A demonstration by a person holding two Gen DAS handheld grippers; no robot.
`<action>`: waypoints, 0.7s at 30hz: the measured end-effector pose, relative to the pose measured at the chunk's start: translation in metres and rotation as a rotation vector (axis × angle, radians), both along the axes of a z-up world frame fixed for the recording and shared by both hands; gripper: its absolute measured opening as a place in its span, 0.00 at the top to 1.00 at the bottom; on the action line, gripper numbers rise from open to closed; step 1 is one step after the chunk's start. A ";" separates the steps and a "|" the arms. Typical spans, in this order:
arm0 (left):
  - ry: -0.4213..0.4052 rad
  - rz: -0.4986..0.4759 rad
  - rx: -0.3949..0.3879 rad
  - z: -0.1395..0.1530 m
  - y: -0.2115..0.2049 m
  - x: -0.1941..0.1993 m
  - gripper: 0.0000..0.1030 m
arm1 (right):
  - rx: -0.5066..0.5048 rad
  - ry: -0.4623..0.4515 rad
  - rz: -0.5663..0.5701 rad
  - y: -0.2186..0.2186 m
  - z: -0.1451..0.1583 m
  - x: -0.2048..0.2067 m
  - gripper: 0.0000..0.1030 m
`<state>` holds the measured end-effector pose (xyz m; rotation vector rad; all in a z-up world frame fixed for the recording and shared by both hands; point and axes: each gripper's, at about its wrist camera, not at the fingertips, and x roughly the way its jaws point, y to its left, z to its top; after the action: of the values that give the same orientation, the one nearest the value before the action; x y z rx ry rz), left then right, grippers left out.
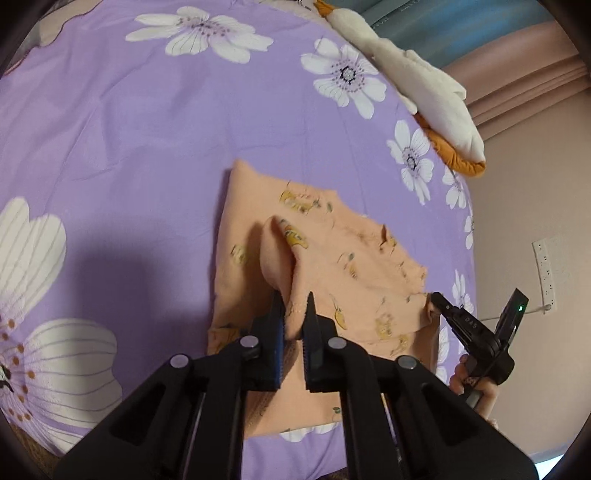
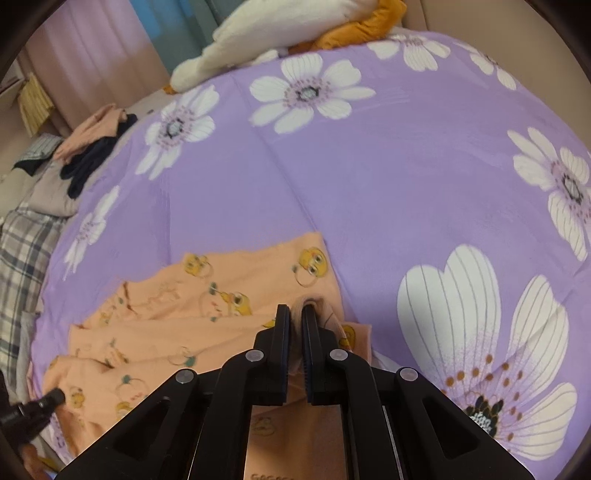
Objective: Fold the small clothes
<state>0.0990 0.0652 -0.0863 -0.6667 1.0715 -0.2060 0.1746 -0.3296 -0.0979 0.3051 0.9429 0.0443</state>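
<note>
A small peach garment (image 1: 332, 258) with yellow cartoon prints lies partly folded on a purple floral bedsheet (image 1: 129, 129). My left gripper (image 1: 293, 306) is shut on a raised fold of the garment's near edge. In the right wrist view the same garment (image 2: 184, 317) spreads left and below. My right gripper (image 2: 295, 314) is shut on a bunched edge of it. The right gripper also shows in the left wrist view (image 1: 439, 301) at the garment's right corner. The left gripper's tip shows in the right wrist view (image 2: 55, 398) at the lower left.
A white and orange plush toy (image 1: 424, 92) lies at the far edge of the bed, also in the right wrist view (image 2: 277, 33). A pile of peach and dark clothes (image 2: 92, 144) and a plaid blanket (image 2: 22, 251) lie left of the sheet. A pink wall with a socket (image 1: 545, 269) stands at the right.
</note>
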 end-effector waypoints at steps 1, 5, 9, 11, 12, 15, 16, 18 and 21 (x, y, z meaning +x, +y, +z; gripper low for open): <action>-0.001 -0.009 0.003 0.002 -0.001 0.002 0.93 | 0.006 -0.007 0.005 0.000 0.003 0.000 0.93; 0.012 -0.032 0.008 0.005 -0.001 0.013 0.93 | 0.047 -0.032 0.017 -0.003 0.012 0.003 0.93; 0.037 -0.053 0.033 -0.001 -0.001 0.020 0.91 | 0.081 -0.012 0.009 -0.007 0.007 0.012 0.93; 0.062 -0.052 0.043 -0.006 0.000 0.022 0.91 | 0.090 0.003 0.009 -0.008 0.003 0.016 0.93; 0.064 -0.053 0.039 -0.006 0.000 0.022 0.91 | 0.089 0.010 0.008 -0.008 0.001 0.016 0.93; 0.059 -0.053 0.015 -0.003 0.002 0.021 0.91 | 0.093 0.022 0.008 -0.008 -0.003 0.015 0.93; 0.060 -0.052 0.010 -0.001 0.004 0.021 0.91 | 0.093 0.023 0.008 -0.009 -0.003 0.014 0.93; 0.048 -0.051 0.019 0.002 0.004 0.022 0.89 | 0.097 0.025 0.010 -0.010 -0.002 0.013 0.93; 0.049 -0.061 0.026 0.004 0.003 0.024 0.84 | 0.092 0.015 0.016 -0.011 0.001 0.011 0.93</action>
<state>0.1230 0.0679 -0.0821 -0.6190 1.1404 -0.2288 0.1851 -0.3403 -0.0965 0.3830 0.9595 0.1005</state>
